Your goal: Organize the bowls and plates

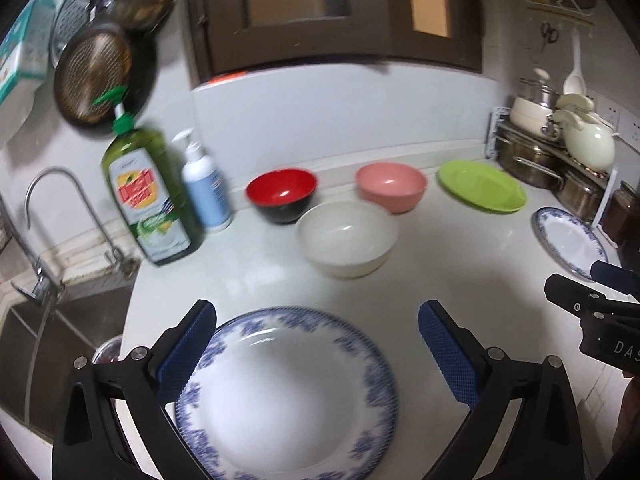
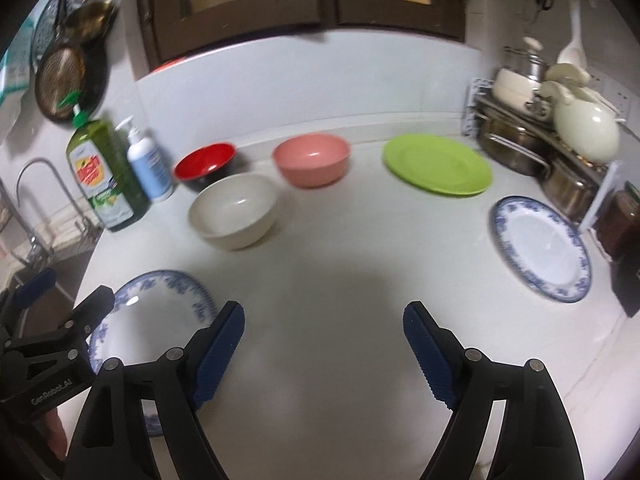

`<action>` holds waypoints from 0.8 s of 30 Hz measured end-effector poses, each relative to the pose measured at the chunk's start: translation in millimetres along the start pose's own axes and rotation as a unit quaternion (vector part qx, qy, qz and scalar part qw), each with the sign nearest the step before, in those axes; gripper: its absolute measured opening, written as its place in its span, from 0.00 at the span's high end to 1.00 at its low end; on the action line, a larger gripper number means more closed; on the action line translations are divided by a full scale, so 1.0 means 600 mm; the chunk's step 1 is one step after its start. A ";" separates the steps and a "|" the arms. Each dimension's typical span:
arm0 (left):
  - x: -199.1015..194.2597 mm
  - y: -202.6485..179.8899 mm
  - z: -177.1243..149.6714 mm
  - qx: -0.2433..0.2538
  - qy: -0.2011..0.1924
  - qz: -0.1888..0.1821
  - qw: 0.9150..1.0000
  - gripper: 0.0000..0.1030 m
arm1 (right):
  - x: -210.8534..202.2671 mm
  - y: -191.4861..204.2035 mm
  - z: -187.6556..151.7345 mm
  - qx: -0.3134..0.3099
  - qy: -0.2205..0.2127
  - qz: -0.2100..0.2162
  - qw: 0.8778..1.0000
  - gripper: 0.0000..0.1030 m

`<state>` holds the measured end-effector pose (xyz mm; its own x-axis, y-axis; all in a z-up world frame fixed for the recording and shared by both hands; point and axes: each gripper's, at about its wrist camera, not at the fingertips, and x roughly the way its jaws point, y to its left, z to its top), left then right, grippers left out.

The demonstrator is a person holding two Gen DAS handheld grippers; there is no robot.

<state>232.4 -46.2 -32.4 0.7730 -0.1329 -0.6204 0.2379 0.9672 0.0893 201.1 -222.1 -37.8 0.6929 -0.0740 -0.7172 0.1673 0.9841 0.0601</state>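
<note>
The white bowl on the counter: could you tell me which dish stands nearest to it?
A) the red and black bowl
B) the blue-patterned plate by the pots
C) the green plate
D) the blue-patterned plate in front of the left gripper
A: in the right wrist view the white bowl sits right in front of the red and black bowl, partly overlapping it, while every plate lies clearly farther off.

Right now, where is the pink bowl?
The pink bowl sits at the back of the white counter near the wall, between the red bowl on its left and the green plate on its right.
</note>
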 end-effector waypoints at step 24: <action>0.030 -0.252 0.103 0.065 -0.038 -0.072 0.995 0.00 | -0.049 -0.258 0.037 0.062 -0.059 -0.088 0.992 0.19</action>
<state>246.4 -208.2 -9.1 0.7658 -0.2895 -0.5743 0.4204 0.9011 0.1064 170.4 -376.0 -10.8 0.7217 -0.2688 -0.6378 0.3729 0.9274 0.0311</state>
